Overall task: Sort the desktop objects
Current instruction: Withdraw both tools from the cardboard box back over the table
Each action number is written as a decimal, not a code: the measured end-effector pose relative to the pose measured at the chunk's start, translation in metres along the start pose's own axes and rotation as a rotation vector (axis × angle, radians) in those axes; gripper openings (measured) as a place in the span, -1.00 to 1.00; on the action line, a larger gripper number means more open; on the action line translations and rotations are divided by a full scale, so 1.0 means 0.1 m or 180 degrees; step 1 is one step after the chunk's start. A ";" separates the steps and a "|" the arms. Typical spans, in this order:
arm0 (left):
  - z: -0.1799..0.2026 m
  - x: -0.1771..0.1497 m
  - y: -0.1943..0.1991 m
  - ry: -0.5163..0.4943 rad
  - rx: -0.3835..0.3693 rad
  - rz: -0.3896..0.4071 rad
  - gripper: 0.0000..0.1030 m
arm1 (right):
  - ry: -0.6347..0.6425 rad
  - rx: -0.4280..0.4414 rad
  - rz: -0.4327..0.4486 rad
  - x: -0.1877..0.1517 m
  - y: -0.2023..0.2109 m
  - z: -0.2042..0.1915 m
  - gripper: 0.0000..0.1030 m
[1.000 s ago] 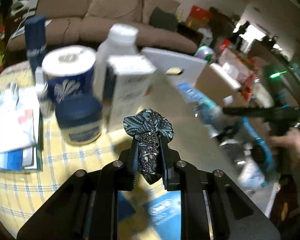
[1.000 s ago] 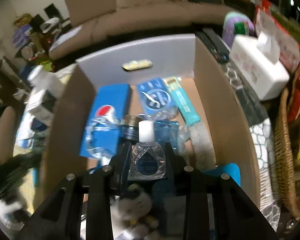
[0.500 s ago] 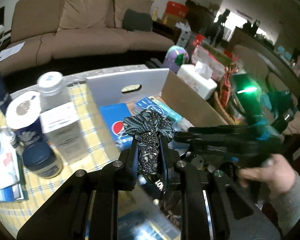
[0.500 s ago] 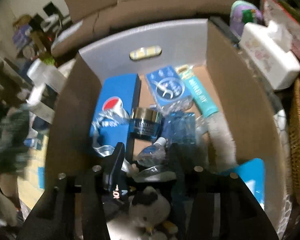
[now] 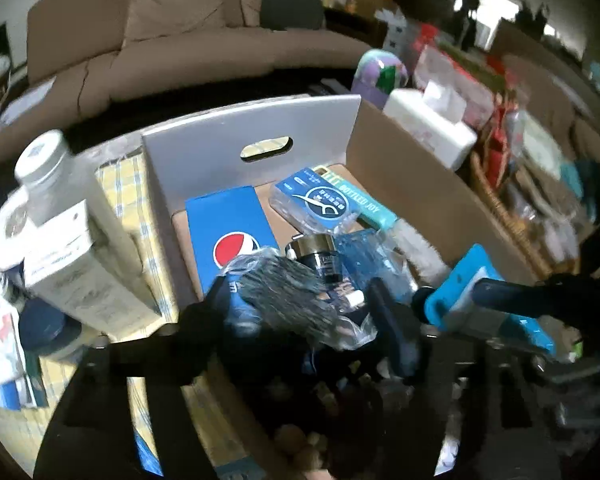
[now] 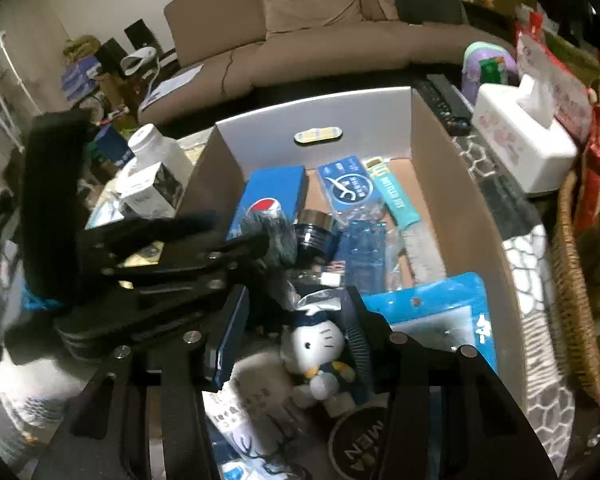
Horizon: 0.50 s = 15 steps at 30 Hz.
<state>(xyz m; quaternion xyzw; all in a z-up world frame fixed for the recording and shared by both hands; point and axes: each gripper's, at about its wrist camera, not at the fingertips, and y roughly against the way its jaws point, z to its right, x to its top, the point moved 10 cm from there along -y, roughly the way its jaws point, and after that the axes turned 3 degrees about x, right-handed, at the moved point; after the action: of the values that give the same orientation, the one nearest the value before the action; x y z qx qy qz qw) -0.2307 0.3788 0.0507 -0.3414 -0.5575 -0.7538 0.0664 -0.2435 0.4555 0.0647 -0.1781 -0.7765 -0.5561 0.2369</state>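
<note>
An open cardboard box [image 6: 452,208] with a white end wall holds several sorted items. My left gripper [image 5: 300,300] hangs over the box's left part and its jaws are opening. The dark teal patterned scrunchie [image 5: 284,296] is blurred between them, clear of the pads. From the right wrist view the left gripper [image 6: 240,230] reaches in from the left with the scrunchie [image 6: 270,236] at its tips. My right gripper [image 6: 296,320] stands open over the box's near end, nothing pressed between its pads. The small clear bottle [image 6: 324,278] with a white cap lies on its side in the box.
Inside the box lie a blue Pepsi carton [image 6: 276,188], a dark jar [image 6: 314,228], a floss pack [image 6: 348,192], a blue package [image 6: 440,320] and a cat plush [image 6: 320,344]. A white carton [image 5: 68,264] stands left of the box. A tissue box [image 6: 524,140] and wicker basket [image 6: 572,280] sit right.
The left gripper swung right from the checked cloth to over the box and spread its jaws off the scrunchie. The right gripper let go of the small bottle, which dropped into the box.
</note>
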 end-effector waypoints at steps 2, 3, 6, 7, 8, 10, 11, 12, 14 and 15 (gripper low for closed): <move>-0.04 0.02 0.11 0.0061 -0.0072 0.0086 0.51 | -0.0050 0.0029 0.0009 -0.02 0.01 0.00 0.01; -0.10 0.00 0.24 0.0091 -0.0058 0.0137 0.55 | -0.0069 0.0032 0.0015 -0.02 0.00 0.00 0.02; -0.21 -0.03 0.54 0.0177 -0.0179 0.0263 0.64 | -0.0084 0.0063 0.0034 -0.05 0.02 -0.06 0.05; -0.24 -0.05 0.65 0.0189 -0.0210 0.0308 0.74 | -0.0081 0.0092 0.0039 -0.06 0.04 -0.11 0.09; -0.31 -0.10 0.81 0.0200 -0.0244 0.0378 0.81 | -0.0071 0.0112 0.0048 -0.07 0.05 -0.16 0.17; -0.43 -0.18 1.02 0.0209 -0.0247 0.0436 0.99 | -0.0043 0.0148 0.0097 -0.09 0.11 -0.29 0.37; -0.54 -0.27 1.15 0.0204 -0.0228 0.0460 0.99 | -0.0036 0.0175 0.0116 -0.09 0.14 -0.35 0.52; -0.62 -0.33 1.22 0.0204 -0.0202 0.0460 0.99 | -0.0027 0.0211 0.0127 -0.11 0.17 -0.42 0.59; -0.81 -0.47 1.36 0.0197 -0.0141 0.0419 1.00 | -0.0001 0.0234 0.0131 -0.14 0.21 -0.57 0.74; -0.92 -0.56 1.45 0.0173 -0.0095 0.0397 1.00 | 0.0023 0.0239 0.0129 -0.17 0.23 -0.64 0.75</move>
<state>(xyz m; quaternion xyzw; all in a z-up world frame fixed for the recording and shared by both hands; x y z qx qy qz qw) -0.1593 0.2282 0.1193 -0.3558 -0.5218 -0.7654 0.1232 -0.2062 0.4019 0.0908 -0.1827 -0.7921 -0.5223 0.2575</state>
